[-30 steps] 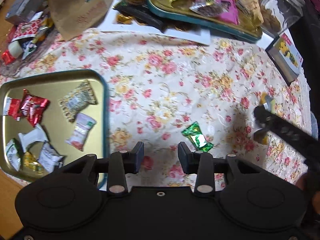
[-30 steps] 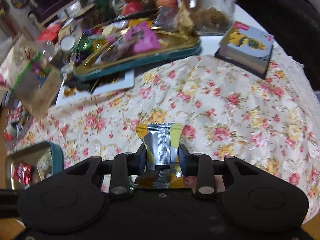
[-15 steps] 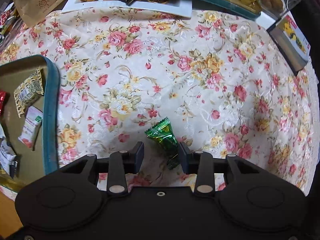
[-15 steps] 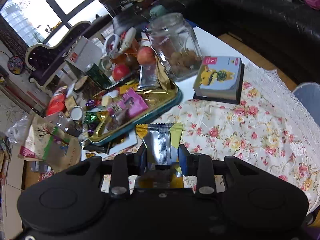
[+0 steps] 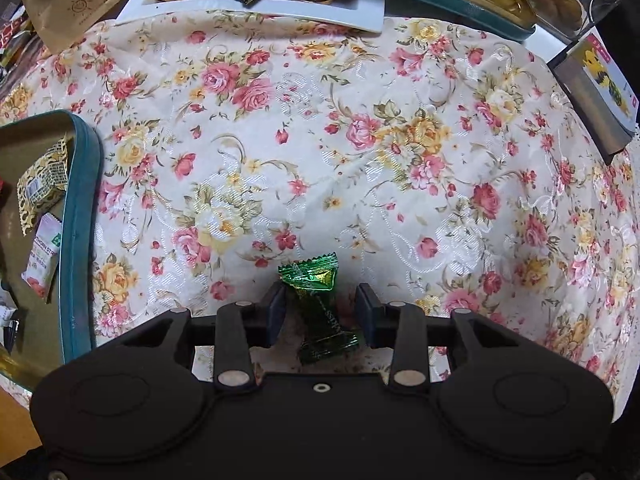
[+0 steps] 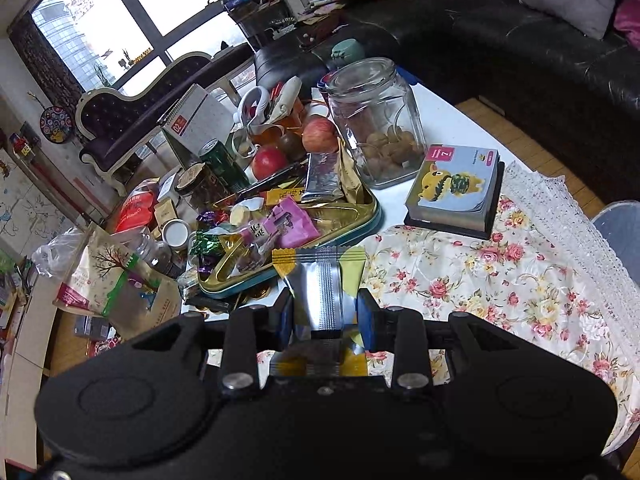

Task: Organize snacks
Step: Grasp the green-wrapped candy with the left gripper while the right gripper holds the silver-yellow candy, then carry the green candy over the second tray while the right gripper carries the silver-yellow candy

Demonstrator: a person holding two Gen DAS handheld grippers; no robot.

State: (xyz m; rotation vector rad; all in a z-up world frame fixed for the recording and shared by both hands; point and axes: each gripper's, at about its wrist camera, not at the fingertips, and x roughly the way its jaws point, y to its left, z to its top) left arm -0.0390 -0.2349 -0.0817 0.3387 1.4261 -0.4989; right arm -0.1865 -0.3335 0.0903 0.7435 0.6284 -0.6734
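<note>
Crinkly green candy (image 5: pixel 316 304) between open left tool (image 5: pixel 320 308).

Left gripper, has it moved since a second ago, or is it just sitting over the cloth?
Yes. The left gripper has closed in on the green candy, which now lies between its open jaws, and the teal-rimmed tray has slid toward the left edge.

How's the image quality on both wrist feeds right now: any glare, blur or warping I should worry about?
Left wrist: sharp, evenly lit; the green candy between the open left tool glints slightly, and fisheye bends the tablecloth edges. Right wrist: the window is blown out, and the silver-and-yellow packet in the right tool shows soft sheen.
</note>
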